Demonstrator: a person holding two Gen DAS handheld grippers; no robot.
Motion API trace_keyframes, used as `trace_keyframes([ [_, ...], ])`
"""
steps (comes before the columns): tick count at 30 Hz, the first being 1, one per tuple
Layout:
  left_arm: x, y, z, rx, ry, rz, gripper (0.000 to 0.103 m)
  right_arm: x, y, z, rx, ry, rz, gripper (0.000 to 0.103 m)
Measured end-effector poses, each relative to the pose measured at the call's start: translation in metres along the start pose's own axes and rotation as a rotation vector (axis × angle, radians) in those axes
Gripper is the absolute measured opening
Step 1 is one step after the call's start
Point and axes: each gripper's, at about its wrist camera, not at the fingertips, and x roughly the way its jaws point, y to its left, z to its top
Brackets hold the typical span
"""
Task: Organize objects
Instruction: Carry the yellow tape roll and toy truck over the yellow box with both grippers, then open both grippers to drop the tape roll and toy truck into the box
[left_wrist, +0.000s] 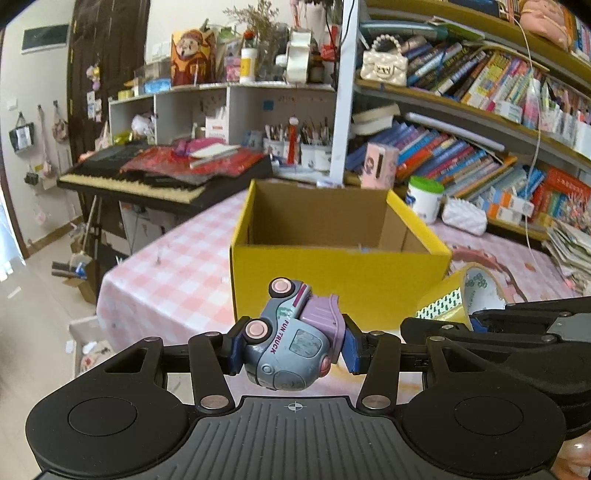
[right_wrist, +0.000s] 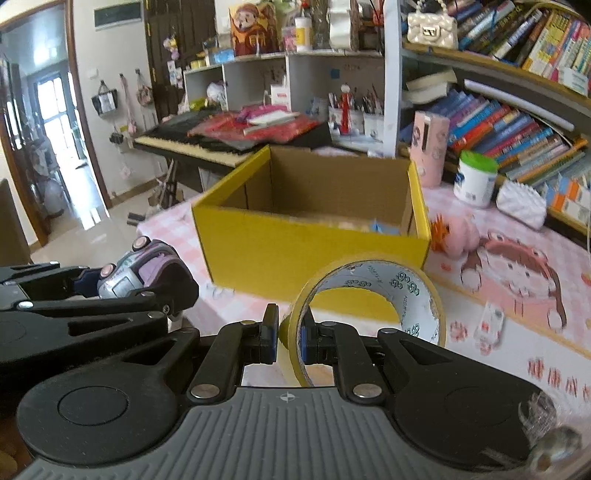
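My left gripper (left_wrist: 291, 347) is shut on a grey and purple toy truck (left_wrist: 295, 343), held on its side above the table in front of the open yellow cardboard box (left_wrist: 332, 273). My right gripper (right_wrist: 289, 338) is shut on the wall of a yellow tape roll (right_wrist: 369, 302), held upright in front of the same box (right_wrist: 295, 254). The left gripper with the truck (right_wrist: 140, 269) shows at the left of the right wrist view. The tape roll (left_wrist: 465, 295) and right gripper show at the right of the left wrist view. Some small items lie inside the box.
The box stands on a pink checked tablecloth (left_wrist: 166, 273). A pink plush (right_wrist: 458, 236) and a small white toy car (right_wrist: 489, 325) lie right of the box. A white jar (right_wrist: 474, 177), pink carton (right_wrist: 428, 147), bookshelves (left_wrist: 480, 147) and a keyboard (left_wrist: 147, 177) stand behind.
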Motion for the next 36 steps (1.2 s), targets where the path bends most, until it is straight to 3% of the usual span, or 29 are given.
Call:
trace_keyframes([
  [10, 0.034, -0.011, 0.050, -0.010, -0.107, 0.069, 0.048, 0.025, -0.042, 0.070, -0.029, -0.141, 0.030, 0.010],
  [16, 0.069, -0.018, 0.066, 0.004, -0.093, 0.126, 0.048, 0.061, -0.070, 0.104, -0.038, -0.154, 0.037, 0.010],
  [23, 0.104, -0.026, 0.065, 0.028, -0.021, 0.176, 0.048, 0.109, -0.086, 0.122, -0.053, -0.115, 0.066, 0.010],
  [36, 0.141, -0.029, 0.063, 0.059, 0.069, 0.239, 0.047, 0.180, -0.085, 0.110, -0.085, 0.097, 0.173, 0.011],
])
